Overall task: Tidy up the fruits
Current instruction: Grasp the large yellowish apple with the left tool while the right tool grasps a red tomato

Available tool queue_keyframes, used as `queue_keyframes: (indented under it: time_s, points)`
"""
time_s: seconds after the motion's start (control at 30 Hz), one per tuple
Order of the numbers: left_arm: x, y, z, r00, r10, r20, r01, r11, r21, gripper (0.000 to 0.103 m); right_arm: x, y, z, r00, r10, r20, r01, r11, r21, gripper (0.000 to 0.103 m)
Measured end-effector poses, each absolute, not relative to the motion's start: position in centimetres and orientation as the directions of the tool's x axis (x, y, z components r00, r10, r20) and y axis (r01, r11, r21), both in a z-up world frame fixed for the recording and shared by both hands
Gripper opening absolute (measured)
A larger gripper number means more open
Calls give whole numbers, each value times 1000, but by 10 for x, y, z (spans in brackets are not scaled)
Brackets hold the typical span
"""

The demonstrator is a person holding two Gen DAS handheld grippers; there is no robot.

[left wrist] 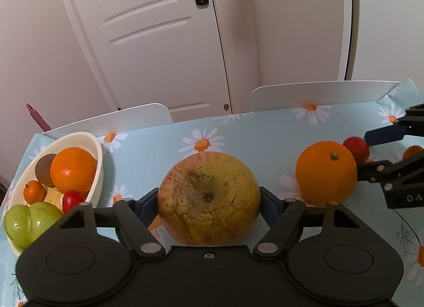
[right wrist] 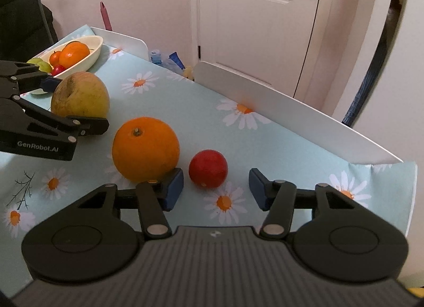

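Left gripper [left wrist: 208,202] clamps the large yellowish apple [left wrist: 208,197], one blue pad against each flank, stem pit facing the left camera. From the right-wrist view the apple [right wrist: 80,95] looks lifted clear of the cloth, though I cannot be certain. The cream oval bowl [left wrist: 98,172] lies to the left of this gripper, near it, long axis running away from the camera; already in it are an orange, a small mandarin, a brown fruit, a red one and green ones. Judgement: the apple goes left into the bowl, and room is tight, so it may roll off the pile. Right gripper [right wrist: 216,189] is spread wide and holds nothing; the small red fruit [right wrist: 208,168] sits on the daisy-print tablecloth [right wrist: 201,111] just ahead of the gap, slightly left of centre, not yet between the pads. The loose orange [right wrist: 145,148] sits just beside the left pad, touching or nearly so; I cannot tell which. The right gripper is nearer both.
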State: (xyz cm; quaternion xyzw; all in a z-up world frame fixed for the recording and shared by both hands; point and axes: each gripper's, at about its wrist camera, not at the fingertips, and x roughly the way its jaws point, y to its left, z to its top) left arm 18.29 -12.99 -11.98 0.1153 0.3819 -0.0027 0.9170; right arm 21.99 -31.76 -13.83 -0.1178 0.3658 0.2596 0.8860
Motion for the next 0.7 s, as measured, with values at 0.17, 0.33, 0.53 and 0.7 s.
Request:
queue_keyframes:
  time_s: [0.17,0.33,0.53,0.7]
  points:
    - [182,-130,-120,706,83,-703,92,974,208,79,221,-318,-139,592,390,-705,-554,832,-5,57]
    - [176,-129,-119,702,78,-708,95,975,202,79,223,-315,-137,586,397,-707,-564,826,-3,45]
    - [161,-126,-110,702,67,-709,89,980,180,79,218,-317,-123,606,398,-689,-561,828,-15,45]
    - [144,-121,-92,706,69,-704,68,984,164,79,209,-314,-100,613,408,-677,-556,831,-3,45]
